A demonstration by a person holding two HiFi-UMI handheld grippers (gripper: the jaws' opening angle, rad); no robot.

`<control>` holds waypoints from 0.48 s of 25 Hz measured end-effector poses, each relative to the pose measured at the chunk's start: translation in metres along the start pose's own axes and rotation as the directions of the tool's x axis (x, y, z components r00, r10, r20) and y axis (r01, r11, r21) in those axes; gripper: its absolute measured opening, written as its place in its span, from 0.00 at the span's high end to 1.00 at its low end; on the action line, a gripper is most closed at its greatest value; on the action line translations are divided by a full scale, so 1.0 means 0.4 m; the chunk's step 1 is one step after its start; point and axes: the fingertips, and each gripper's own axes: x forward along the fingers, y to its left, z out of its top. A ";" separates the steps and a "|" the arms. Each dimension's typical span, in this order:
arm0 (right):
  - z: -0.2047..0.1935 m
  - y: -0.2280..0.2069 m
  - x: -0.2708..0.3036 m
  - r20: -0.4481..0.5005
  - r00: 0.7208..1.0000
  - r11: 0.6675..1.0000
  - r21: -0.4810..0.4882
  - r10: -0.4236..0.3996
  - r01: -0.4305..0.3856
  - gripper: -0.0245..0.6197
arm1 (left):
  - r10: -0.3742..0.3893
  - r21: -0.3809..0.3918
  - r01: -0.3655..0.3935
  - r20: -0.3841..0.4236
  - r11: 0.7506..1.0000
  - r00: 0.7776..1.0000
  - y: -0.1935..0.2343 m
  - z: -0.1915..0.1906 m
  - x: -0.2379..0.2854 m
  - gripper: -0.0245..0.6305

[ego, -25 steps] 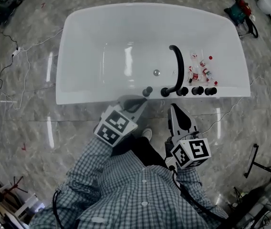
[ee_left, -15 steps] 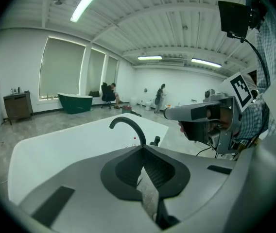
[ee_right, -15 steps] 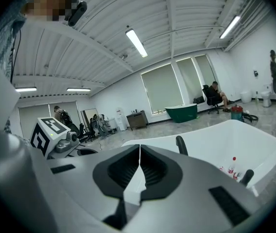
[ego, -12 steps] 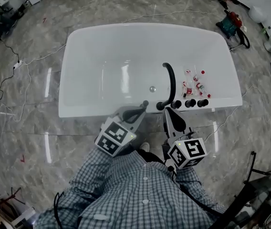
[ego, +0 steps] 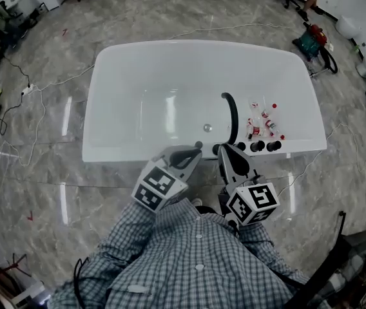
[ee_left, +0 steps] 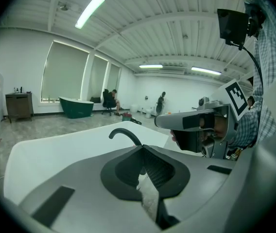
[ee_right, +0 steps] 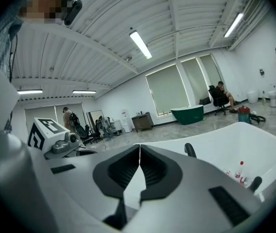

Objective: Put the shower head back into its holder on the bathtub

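Both grippers now overlap the near rim of the bathtub (ego: 138,152) at frame centre, having hung short of it before; left gripper (ego: 194,150) and right gripper (ego: 225,150) are closed, empty; the shower head (ego: 198,145) is seemingly the black stub at the left tip; a stray swing could dislodge it.

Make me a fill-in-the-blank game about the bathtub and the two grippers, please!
1. The bathtub is the colour ____.
2. The curved tap on its near rim is the colour ____.
3. The left gripper and the right gripper both have their fingers ____, with nothing between them.
4. The little bottles lie ____ the bathtub.

Missing words: white; black; shut; inside.
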 end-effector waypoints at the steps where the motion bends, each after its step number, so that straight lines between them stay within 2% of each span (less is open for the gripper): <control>1: 0.001 0.001 0.003 0.000 1.000 1.000 -0.001 0.007 -0.007 0.93 | 0.000 -0.005 0.001 0.004 1.000 1.000 -0.001 0.000 0.000 0.95; 12: -0.001 0.000 0.017 -0.017 1.000 1.000 -0.014 0.005 -0.005 0.94 | -0.007 -0.011 0.006 -0.003 1.000 1.000 -0.001 -0.006 0.009 0.95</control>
